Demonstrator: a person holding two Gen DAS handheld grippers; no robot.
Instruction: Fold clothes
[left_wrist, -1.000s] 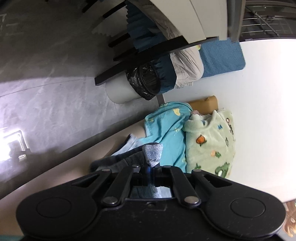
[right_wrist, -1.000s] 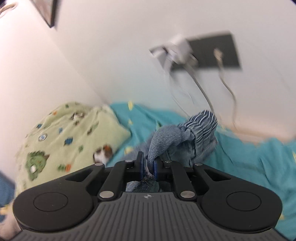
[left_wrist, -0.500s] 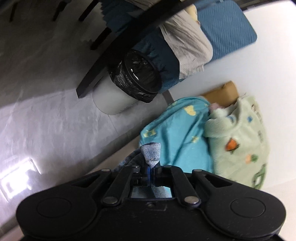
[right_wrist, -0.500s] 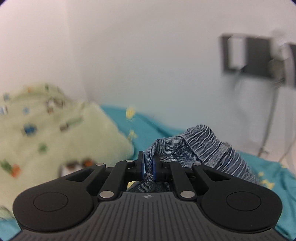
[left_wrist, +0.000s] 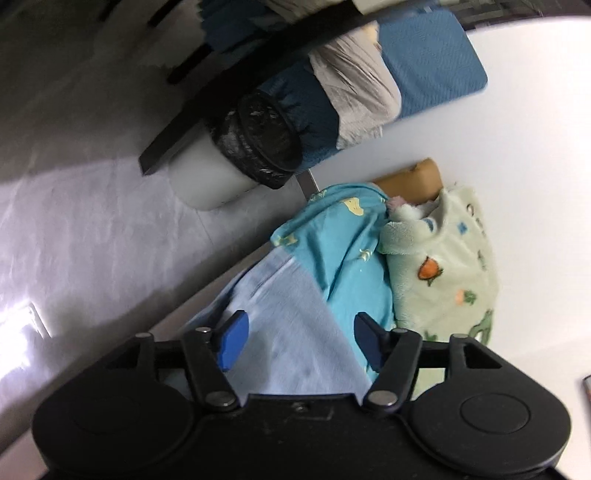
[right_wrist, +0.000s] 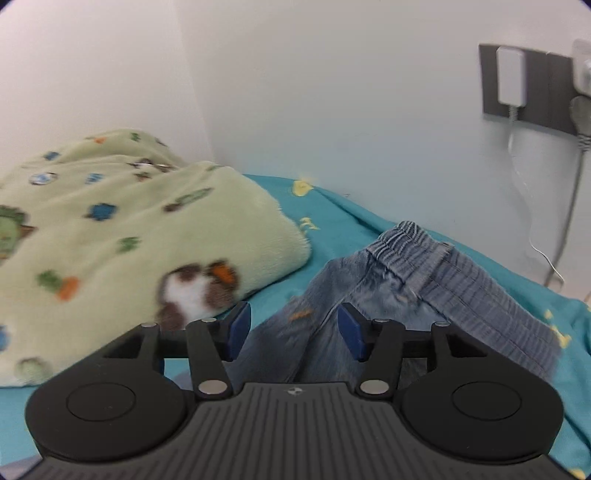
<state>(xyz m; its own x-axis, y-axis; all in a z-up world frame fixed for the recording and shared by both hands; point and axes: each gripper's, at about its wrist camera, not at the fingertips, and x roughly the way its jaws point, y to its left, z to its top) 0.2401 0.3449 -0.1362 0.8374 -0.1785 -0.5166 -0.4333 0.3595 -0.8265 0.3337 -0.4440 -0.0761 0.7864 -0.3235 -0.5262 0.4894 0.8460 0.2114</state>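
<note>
The denim shorts lie crumpled on the teal sheet, waistband toward the wall. A second ago we pinched denim in both tools; our right gripper has just spread its jaws, the cloth lying loose between them, unpressed. Our left gripper has likewise just opened, over pale blue fabric with no denim in sight. So we judge this fold laid down. The green fleece blanket crowds close beside the shorts; the lined bin stands clear on the floor.
</note>
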